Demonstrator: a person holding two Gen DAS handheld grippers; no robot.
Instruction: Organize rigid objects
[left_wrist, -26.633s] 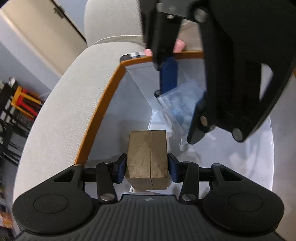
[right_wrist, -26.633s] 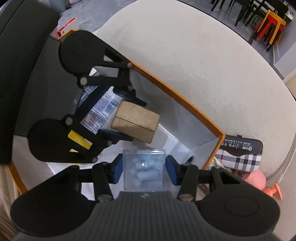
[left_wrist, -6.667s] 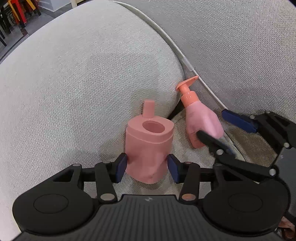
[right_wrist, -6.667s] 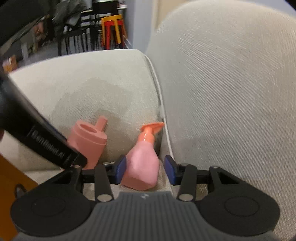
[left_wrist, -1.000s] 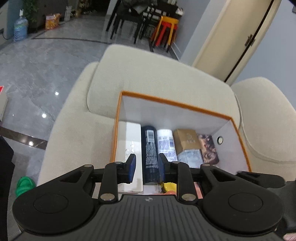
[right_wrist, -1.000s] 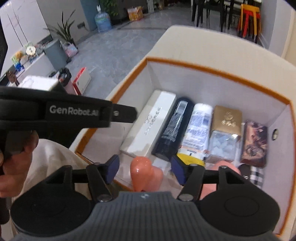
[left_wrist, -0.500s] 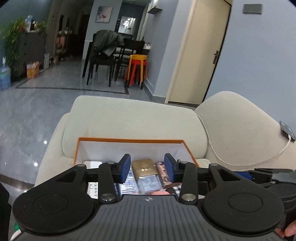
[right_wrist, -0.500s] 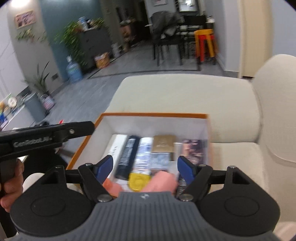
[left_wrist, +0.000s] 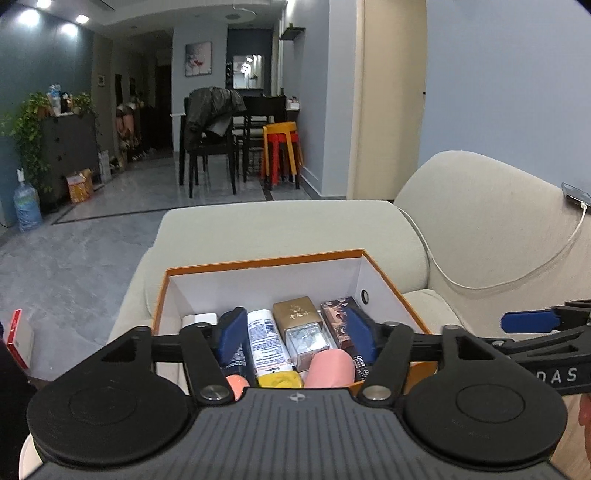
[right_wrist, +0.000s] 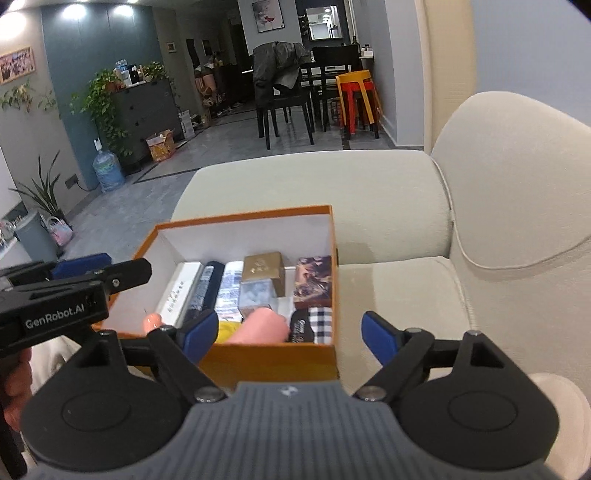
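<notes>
both grippers hover near the orange box (right_wrist: 275, 356) on the sofa cushion (right_wrist: 402, 291): left gripper (left_wrist: 293, 338) and right gripper (right_wrist: 284, 334) each spread wide, holding nothing. inside lie a white box (right_wrist: 181, 288), dark tube (right_wrist: 205, 286), gold box (right_wrist: 264, 269), patterned box (right_wrist: 314, 280) and what looks like two pink bottles (right_wrist: 260, 326).

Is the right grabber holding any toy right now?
No, the right hand-held gripper is wide open and empty, with the orange box of things below it.
</notes>
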